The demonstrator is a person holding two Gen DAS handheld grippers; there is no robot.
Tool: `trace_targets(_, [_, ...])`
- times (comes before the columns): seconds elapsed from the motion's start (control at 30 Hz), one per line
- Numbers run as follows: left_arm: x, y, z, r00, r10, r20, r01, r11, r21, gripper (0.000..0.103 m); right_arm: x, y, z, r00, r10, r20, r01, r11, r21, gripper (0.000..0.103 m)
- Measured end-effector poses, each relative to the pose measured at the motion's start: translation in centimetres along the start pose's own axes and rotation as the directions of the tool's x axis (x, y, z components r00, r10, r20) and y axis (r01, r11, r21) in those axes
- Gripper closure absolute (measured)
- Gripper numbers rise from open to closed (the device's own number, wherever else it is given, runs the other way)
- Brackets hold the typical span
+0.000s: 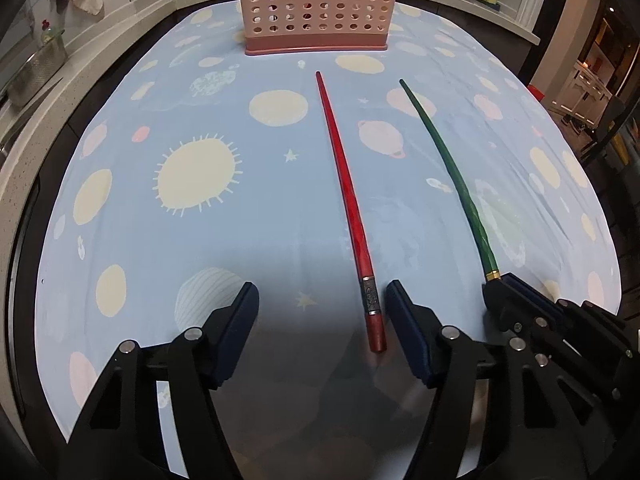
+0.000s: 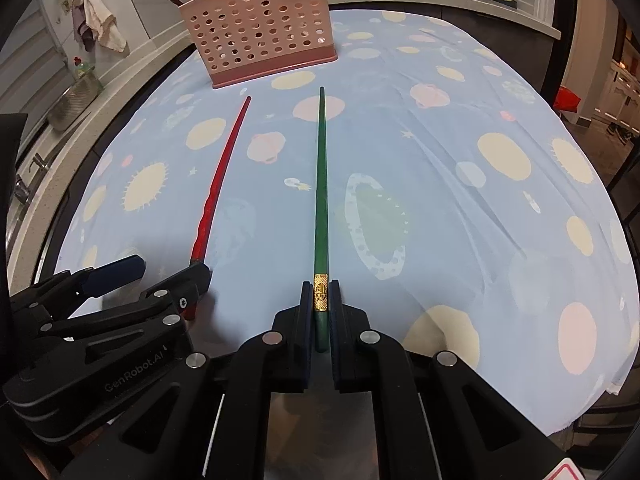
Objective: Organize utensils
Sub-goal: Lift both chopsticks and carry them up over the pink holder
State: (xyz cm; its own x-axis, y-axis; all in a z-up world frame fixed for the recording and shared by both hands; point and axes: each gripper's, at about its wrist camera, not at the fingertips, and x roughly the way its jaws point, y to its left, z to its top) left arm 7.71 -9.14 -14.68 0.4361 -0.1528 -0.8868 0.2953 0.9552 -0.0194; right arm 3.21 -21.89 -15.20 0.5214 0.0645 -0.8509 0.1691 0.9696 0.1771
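Utensils to be sorted lie on a space-print tablecloth ahead of both pairs of fingers, with the pink perforated holder beyond the fingertips at the cloth's far edge; several sticks stand in it already, so it is judged the destination. Green chopstick: thick end clamped between the pads of the right gripper, the jaws nearly closed on the gold band, the tapered tip pointing forward toward the holder, which suits lifting it lengthwise. Red chopstick: thick end flat on the cloth between the fingers of the left gripper, nearer the right-hand finger. These jaws stand about half open, neither pad touching it; the straddle presumably prepares a matching grasp.
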Motion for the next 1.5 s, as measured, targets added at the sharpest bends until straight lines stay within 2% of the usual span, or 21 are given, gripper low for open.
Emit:
trace_targets(0.1, [-0.1,0.0,0.0,1.000,-0.017,0.010,0.017,1.000,0.005,0.059,0.1,0.0,-0.1,1.000,0.003,0.001,-0.003,1.000,-0.001,0.096])
trace_targets(0.17, [-0.3,0.0,0.0,0.999,-0.035,0.011,0.034,0.999,0.011,0.073,0.0,0.0,-0.1,1.000,0.006,0.001,-0.006,1.000,0.000,0.096])
trace_targets(0.2, [-0.3,-0.1,0.0,0.999,-0.046,0.010,0.046,0.999,0.014,0.076,0.0,0.0,-0.1,1.000,0.006,0.002,-0.006,1.000,-0.001,0.096])
trace_targets(0.27, [-0.4,-0.3,-0.1,0.998,-0.069,0.004,0.069,0.997,0.021,0.091,0.0,0.1,-0.1,1.000,0.008,0.002,-0.008,1.000,-0.001,0.096])
trace_targets(0.33, [-0.3,-0.5,-0.1,0.996,-0.087,-0.001,0.087,0.996,0.026,0.095,-0.1,0.1,-0.1,1.000,0.009,0.003,-0.009,1.000,-0.003,0.096])
trace_targets(0.7, [-2.0,0.2,-0.3,0.994,-0.105,0.014,0.105,0.994,0.012,0.096,-2.2,1.1,0.2,0.999,0.032,0.044,-0.031,0.999,-0.019,0.096])
trace_targets(1.03, [-7.6,2.9,1.1,0.988,-0.091,0.124,0.097,0.994,-0.041,0.096,-7.4,1.5,3.0,0.984,0.062,0.167,-0.060,0.998,-0.015,0.096])
trace_targets(1.33, [-13.4,5.0,4.7,0.959,-0.095,0.266,0.118,0.991,-0.071,0.096,-11.9,1.7,7.4,0.951,0.095,0.295,-0.097,0.995,-0.008,0.096])
trace_targets(1.5, [-15.0,5.2,7.4,0.941,-0.106,0.320,0.132,0.989,-0.061,0.096,-13.1,1.8,10.1,0.933,0.107,0.345,-0.108,0.994,-0.015,0.096])
